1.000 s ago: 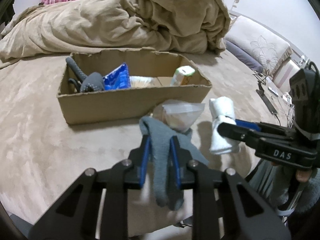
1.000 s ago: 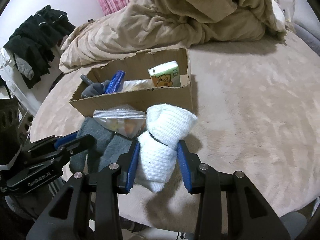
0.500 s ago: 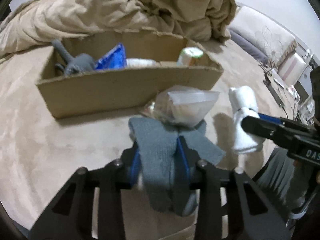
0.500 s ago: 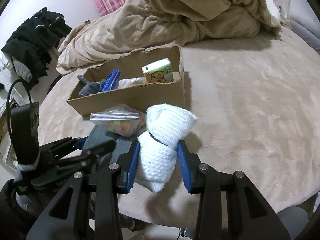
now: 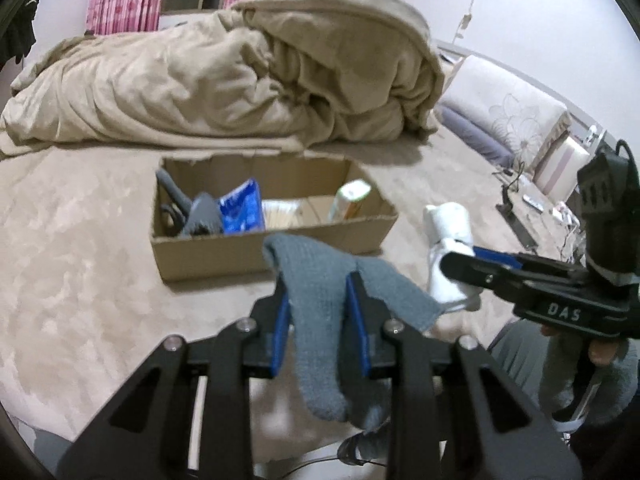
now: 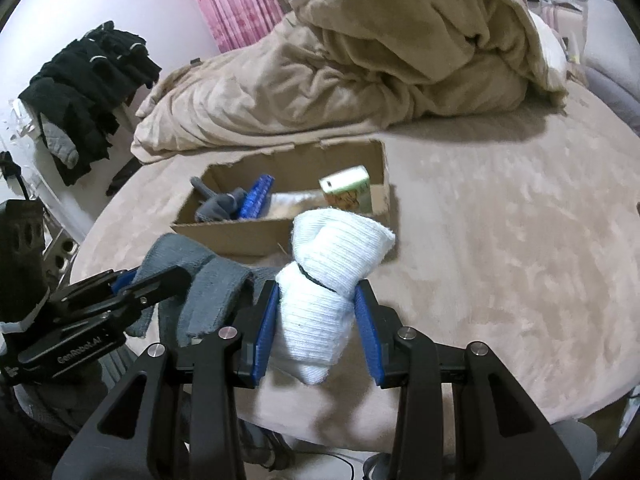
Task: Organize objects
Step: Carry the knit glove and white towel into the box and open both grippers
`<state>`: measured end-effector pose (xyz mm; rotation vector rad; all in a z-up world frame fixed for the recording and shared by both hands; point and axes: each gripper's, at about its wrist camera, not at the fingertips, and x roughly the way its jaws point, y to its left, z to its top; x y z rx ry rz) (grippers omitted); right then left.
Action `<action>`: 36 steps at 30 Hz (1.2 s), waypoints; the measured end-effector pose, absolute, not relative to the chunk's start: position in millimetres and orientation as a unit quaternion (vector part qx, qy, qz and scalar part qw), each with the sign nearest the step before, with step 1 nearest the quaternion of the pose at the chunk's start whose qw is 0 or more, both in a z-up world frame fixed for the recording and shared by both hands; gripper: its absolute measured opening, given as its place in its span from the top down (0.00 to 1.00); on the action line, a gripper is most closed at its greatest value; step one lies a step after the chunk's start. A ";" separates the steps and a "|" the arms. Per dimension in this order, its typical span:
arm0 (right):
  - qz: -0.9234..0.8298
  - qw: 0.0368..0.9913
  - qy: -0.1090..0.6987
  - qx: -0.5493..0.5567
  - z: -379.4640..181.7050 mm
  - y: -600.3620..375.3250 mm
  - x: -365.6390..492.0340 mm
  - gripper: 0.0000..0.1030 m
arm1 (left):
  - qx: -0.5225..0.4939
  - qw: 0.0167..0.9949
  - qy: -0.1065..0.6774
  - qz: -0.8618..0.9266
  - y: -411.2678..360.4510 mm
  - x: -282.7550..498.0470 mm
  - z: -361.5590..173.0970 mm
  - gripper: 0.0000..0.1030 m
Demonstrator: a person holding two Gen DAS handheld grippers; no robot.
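My left gripper (image 5: 318, 288) is shut on a grey sock (image 5: 320, 320) and holds it lifted in front of the open cardboard box (image 5: 224, 250). My right gripper (image 6: 318, 300) is shut on a rolled white sock bundle (image 6: 320, 292), raised to the right of the grey sock (image 6: 208, 280). The box (image 6: 224, 232) holds a grey item (image 5: 200, 212), a blue packet (image 5: 242, 206), a pale packet and a small green carton (image 6: 350, 188). The white sock (image 5: 450, 240) and right gripper also show in the left wrist view. The plastic bag is hidden.
The box sits on a beige bed cover (image 6: 500, 240). A heaped beige duvet (image 5: 240, 80) lies behind it. Black clothes (image 6: 88, 80) hang at the left. Pillows (image 5: 508, 112) and a bedside area with cables are at the right.
Both grippers have risen with their socks. The grey sock has come off the bed and now hides the plastic bag that lay in front of the box.
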<state>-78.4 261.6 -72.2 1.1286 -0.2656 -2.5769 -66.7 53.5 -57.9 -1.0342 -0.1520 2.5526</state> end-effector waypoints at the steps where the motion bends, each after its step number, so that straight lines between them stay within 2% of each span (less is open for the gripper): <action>1: -0.902 0.158 -0.092 0.391 -67.7 260.9 -77.3 0.61 | -0.363 0.191 -0.053 0.910 52.0 -64.7 -51.2 0.73; 13: -0.919 0.172 -0.079 0.346 -15.6 252.2 -77.0 0.61 | -0.314 0.183 -0.072 0.929 29.4 -63.8 5.3 0.73; 22: -0.930 0.182 -0.069 0.312 10.7 253.5 -98.6 0.61 | -0.300 0.180 -0.065 0.934 32.4 -95.4 19.1 0.73; 29: -0.933 0.193 -0.066 0.297 18.3 253.0 -128.2 0.61 | -0.301 0.181 -0.071 0.934 43.2 -132.3 9.9 0.73; 36: -0.931 0.191 -0.071 0.304 6.6 256.5 -160.2 0.61 | -0.322 0.182 -0.063 0.927 67.5 -181.1 -23.8 0.73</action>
